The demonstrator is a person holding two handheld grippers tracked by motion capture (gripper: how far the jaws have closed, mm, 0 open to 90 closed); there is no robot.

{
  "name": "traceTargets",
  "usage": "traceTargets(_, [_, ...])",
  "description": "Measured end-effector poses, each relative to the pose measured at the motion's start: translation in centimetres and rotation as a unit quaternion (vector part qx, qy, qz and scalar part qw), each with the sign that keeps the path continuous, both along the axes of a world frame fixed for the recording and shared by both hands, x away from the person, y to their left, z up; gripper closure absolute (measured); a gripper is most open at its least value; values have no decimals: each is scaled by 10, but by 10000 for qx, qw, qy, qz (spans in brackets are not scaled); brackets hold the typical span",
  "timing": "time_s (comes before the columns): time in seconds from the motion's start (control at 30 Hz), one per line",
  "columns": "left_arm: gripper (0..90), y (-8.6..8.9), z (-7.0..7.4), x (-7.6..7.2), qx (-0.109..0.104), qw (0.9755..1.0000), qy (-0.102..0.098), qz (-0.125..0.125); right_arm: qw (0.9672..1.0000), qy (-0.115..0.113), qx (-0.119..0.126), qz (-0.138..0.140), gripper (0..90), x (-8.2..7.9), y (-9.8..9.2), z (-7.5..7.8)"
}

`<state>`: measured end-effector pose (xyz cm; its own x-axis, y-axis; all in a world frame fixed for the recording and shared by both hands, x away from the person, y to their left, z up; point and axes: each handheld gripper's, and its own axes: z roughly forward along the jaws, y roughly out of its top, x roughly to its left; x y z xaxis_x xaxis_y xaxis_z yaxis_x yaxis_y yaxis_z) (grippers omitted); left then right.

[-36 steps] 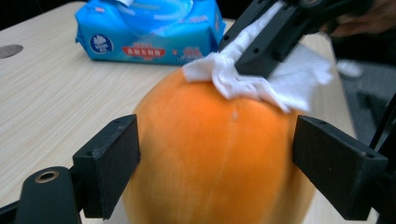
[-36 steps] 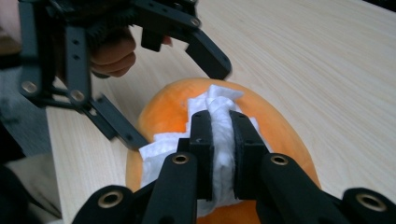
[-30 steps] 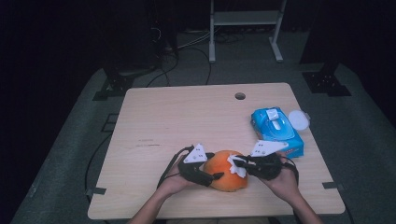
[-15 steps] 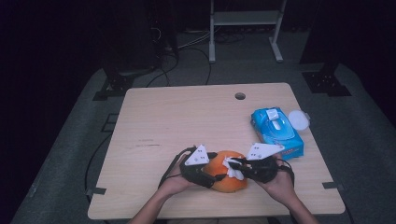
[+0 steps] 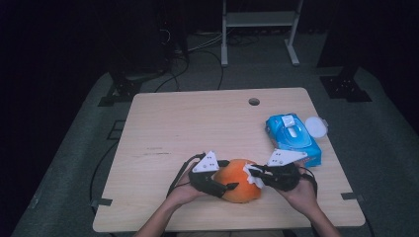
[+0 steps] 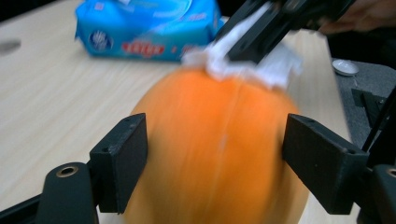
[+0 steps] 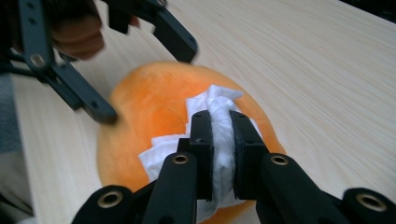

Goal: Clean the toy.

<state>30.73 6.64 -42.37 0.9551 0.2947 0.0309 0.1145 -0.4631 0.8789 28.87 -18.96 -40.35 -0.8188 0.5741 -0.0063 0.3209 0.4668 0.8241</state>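
Compared with a second ago, little has changed: both hands stay near the front edge of the table [image 5: 163, 118], and the right gripper [image 5: 253, 174] with its white wipe [image 5: 255, 176] has slid only slightly leftward across the top of the orange fruit [image 5: 239, 188]. The left gripper [image 5: 230, 186] holds the fruit from the person's left side; in the left gripper view its two black jaws stand on either side of the orange fruit [image 6: 219, 154] and press against its flanks, so it grips the fruit, which rests on the wood directly ahead of it. The right gripper comes in from the opposite side, angled down onto the fruit's upper surface; in the right gripper view its jaws are clamped tight on the bunched wipe [image 7: 219, 135], and the wipe lies against the skin of the fruit [image 7: 149, 116] just beyond the fingertips. From the left gripper view the wipe [image 6: 261, 60] sits on the crown of the fruit, under the other gripper's jaws. Past the right gripper, farther up the table, lies a blue pack of wipes [image 5: 291, 138] with a round white lid [image 5: 316, 127] just beside it. The table is pale wood with a small hole [image 5: 254, 101] near its far edge; around it are grey floor, trailing cables and a dark room.
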Motion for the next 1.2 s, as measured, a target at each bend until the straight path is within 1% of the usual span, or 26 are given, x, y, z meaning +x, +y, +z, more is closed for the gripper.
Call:
traceTargets(0.03, [236,-1,-1,0,45,10000,-47,-8,10000,-9,44,53,801,-1,3,2])
traceTargets(0.07, [268,0,-3,0,88,9999,-69,-4,9999,-17,107,134,801,-3,6,4])
traceTargets(0.1, [282,3,-7,4,127,9999,18,47,9998,-48,87,155,801,-4,8,4])
traceTargets(0.13, [294,3,-7,4,127,9999,18,47,9998,-48,87,155,801,-4,8,4])
traceTargets(0.17, [302,8,-9,8,81,9998,160,90,9999,-62,56,147,801,-4,8,4])
traceTargets(0.23, [308,13,-10,10,86,9994,282,169,9999,-24,64,116,801,-3,5,3])
traceTargets(0.3, [310,16,-11,12,72,9992,327,220,10000,18,66,59,801,0,-1,0])
traceTargets(0.33, [310,17,-11,12,72,9991,352,233,9999,84,90,23,801,1,-4,-2])
traceTargets(0.4, [310,18,-11,13,39,9990,380,242,9999,109,102,-6,801,1,-6,-3])
traceTargets(0.43, [297,17,-8,13,81,9992,331,194,9998,148,155,-33,801,0,-7,-3])
traceTargets(0.47, [269,17,-8,13,81,9992,331,194,9998,148,155,-33,801,0,-7,-3])
traceTargets(0.5, [230,13,-1,10,-187,9995,253,59,9999,91,124,9,802,-1,-3,-2])
traceTargets(0.53, [215,13,-1,10,-187,9995,253,59,9999,91,124,9,802,-1,-3,-2])
traceTargets(0.57, [215,11,1,8,-258,9994,237,12,9998,38,169,59,802,-2,2,0])
traceTargets(0.6, [215,8,2,7,-196,9997,175,0,9996,63,239,116,801,-3,4,1])
traceTargets(0.63, [216,6,2,6,-46,10000,58,14,9994,55,283,201,802,-3,7,3])
traceTargets(0.67, [233,5,0,6,-15,10000,53,27,9995,-7,237,223,801,-4,10,4])
traceTargets(0.73, [264,9,-4,9,-5,9999,151,76,9996,-13,199,219,801,-4,10,4])
traceTargets(0.83, [289,17,-8,16,-97,9990,353,252,9996,94,237,121,801,1,3,-2])
traceTargets(0.87, [295,20,-9,18,-109,9988,379,304,9997,128,217,52,801,3,0,-4])
traceTargets(0.93, [295,25,-10,22,-182,9978,496,412,9992,277,270,-44,801,6,-7,-9])
traceTargets(1.0, [294,30,-12,24,-243,9968,592,476,9989,351,297,-56,801,5,-10,-11])
traceTargets(1.03, [293,31,-12,26,-274,9964,622,511,9987,368,340,-23,802,4,-10,-11])
traceTargets(1.13, [289,33,-13,27,-292,9956,683,576,9981,360,425,262,802,-4,1,-7])
traceTargets(1.17, [288,34,-14,27,-307,9953,710,575,9979,363,422,338,802,-6,3,-6])
traceTargets(1.2, [288,34,-14,27,-310,9954,714,563,9981,305,366,402,801,-8,8,-5])
